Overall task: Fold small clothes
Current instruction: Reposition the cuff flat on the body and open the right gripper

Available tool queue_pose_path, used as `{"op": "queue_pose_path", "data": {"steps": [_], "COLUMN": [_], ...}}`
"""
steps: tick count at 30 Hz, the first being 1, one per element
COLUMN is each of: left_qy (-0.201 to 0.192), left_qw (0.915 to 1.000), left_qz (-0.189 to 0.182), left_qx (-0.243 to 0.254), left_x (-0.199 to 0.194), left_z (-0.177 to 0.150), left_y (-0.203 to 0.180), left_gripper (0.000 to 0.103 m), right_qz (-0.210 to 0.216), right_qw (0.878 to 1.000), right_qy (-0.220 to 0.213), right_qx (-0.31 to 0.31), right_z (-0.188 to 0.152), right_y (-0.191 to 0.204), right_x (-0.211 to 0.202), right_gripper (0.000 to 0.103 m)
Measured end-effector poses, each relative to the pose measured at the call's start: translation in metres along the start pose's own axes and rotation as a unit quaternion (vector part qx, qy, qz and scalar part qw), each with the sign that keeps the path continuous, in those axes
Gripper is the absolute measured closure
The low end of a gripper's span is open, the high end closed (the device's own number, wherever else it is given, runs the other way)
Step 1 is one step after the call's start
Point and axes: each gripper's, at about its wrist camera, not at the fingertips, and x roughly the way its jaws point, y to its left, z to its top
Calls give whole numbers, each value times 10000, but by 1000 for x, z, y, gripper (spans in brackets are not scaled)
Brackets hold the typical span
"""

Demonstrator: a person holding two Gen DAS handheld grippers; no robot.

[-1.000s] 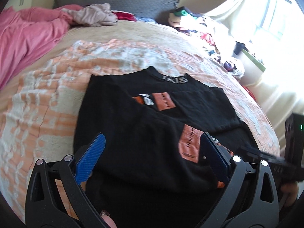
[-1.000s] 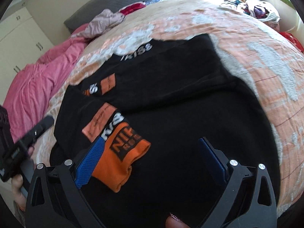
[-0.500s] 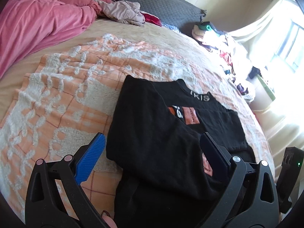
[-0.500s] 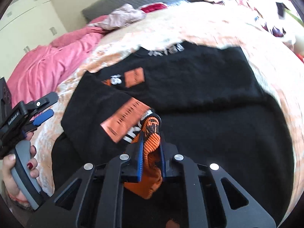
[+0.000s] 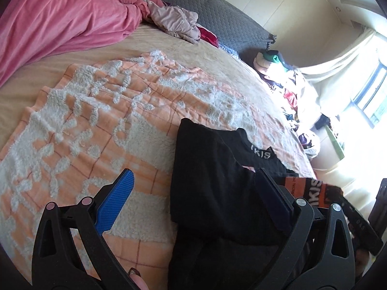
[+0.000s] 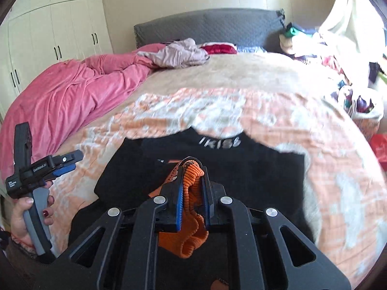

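A black sweater (image 6: 254, 169) with orange patches lies on the orange and white blanket (image 6: 314, 130), its collar facing away. My right gripper (image 6: 192, 181) is shut on the sweater's orange ribbed cuff (image 6: 191, 178) and holds the sleeve lifted above the body. My left gripper (image 5: 193, 193) is open and empty, over the sweater's left edge (image 5: 205, 181) and the blanket (image 5: 96, 120). It also shows in the right wrist view (image 6: 67, 163), off to the left of the sweater.
A pink duvet (image 6: 72, 91) lies bunched at the far left of the bed. Loose clothes (image 6: 179, 54) lie near the grey headboard (image 6: 205, 26). A clutter of clothes (image 6: 350, 72) sits beside the bed on the right. White wardrobes (image 6: 55, 36) stand at back left.
My right gripper closed on the orange cuff and lifted it up and away from the sweater body. My left gripper moved left, off the sweater toward its left edge, staying open.
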Motion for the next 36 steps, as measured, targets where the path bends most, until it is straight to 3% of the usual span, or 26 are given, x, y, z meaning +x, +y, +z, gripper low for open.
{"op": "queue_pose_path", "data": {"steps": [7, 16, 25, 36], "left_qy": [179, 287, 795, 1023], "left_qw": [9993, 9951, 9852, 9789], "left_qz": [152, 154, -10, 224], "left_qx": [294, 937, 1519, 1756], "left_x": [20, 55, 99, 111], "left_z": [3, 16, -7, -22], "left_y": [-14, -49, -75, -79], "left_gripper": [10, 11, 32, 33], "right_qz": [-310, -365, -419, -533], "right_qw": [9989, 9990, 9991, 9983], "right_qy": [-248, -144, 25, 208], "right_qx": [-256, -190, -53, 140], "right_z": [24, 14, -5, -17], "right_y": [-38, -73, -94, -108], "right_x": [-2, 20, 41, 51], "right_gripper": [92, 92, 92, 91]}}
